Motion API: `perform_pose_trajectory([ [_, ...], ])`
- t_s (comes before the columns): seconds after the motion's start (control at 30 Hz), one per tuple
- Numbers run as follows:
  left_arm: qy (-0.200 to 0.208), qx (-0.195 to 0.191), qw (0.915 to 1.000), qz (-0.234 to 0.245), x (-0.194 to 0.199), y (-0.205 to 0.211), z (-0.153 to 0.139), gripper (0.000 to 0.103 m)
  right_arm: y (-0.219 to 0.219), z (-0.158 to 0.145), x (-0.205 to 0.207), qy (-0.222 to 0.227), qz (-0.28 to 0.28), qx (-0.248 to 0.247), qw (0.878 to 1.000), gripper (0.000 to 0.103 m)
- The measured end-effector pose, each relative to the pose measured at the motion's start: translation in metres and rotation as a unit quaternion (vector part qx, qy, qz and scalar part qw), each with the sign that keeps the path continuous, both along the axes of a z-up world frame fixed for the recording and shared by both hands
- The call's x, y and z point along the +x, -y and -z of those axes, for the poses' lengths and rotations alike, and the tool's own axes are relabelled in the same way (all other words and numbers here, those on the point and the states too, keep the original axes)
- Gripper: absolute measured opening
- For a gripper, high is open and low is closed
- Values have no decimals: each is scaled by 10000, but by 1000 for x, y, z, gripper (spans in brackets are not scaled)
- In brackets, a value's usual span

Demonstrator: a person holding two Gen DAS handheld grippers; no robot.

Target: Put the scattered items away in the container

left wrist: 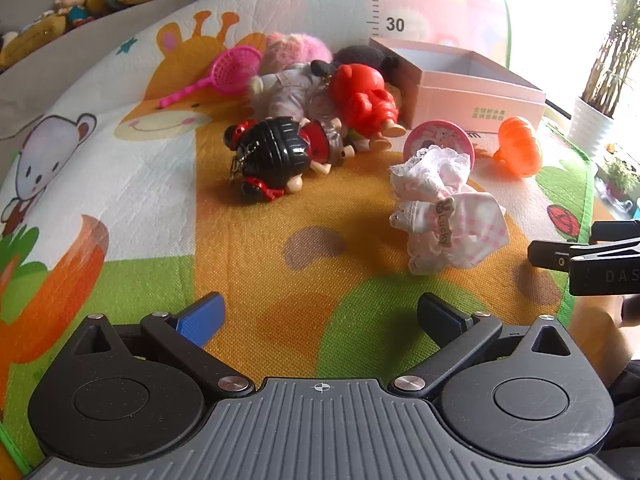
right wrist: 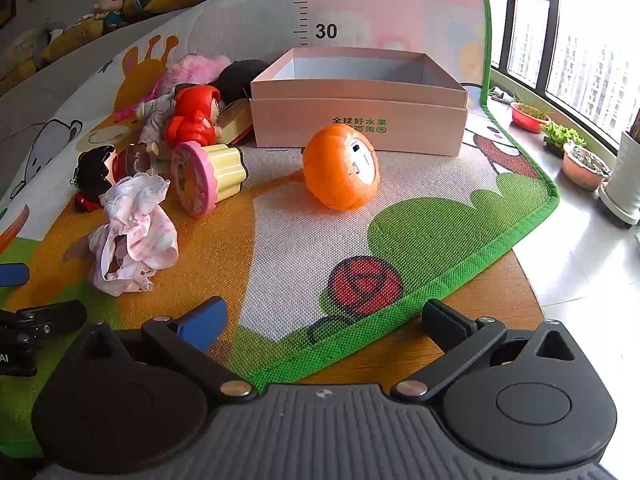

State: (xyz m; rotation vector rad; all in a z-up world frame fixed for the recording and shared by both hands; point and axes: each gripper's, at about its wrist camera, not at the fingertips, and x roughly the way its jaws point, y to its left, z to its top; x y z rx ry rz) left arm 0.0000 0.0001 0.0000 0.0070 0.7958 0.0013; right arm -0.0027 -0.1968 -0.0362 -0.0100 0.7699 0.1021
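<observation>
A pink cardboard box [right wrist: 360, 130] stands open at the back of the play mat, also seen as the box [left wrist: 476, 98] in the left wrist view. In front of it lies an orange pumpkin toy [right wrist: 340, 168]. To the left are a pink-lidded cup toy [right wrist: 208, 178], a lacy pink doll dress [left wrist: 444, 208], a black-haired doll [left wrist: 276, 156] and a red-hooded doll [left wrist: 366, 98]. A pink toy net [left wrist: 228, 72] lies further back. My left gripper [left wrist: 320, 320] is open above the mat, short of the dress. My right gripper [right wrist: 324, 326] is open over the mat's green edge.
The cartoon play mat [right wrist: 420, 224] covers a wooden table whose edge [right wrist: 520, 280] shows at the right. Potted plants [right wrist: 584, 164] stand on the floor by the window. Stuffed toys [left wrist: 72, 4] sit on a sofa behind. Pink and black plush items [right wrist: 224, 70] lie beside the box.
</observation>
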Motion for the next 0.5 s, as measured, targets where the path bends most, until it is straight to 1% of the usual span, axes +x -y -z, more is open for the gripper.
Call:
perform_pose_trajectory([
  [0.5, 24, 1, 10000, 1, -2, 1, 0, 103, -4, -1, -1, 55, -77, -47, 9999, 103],
])
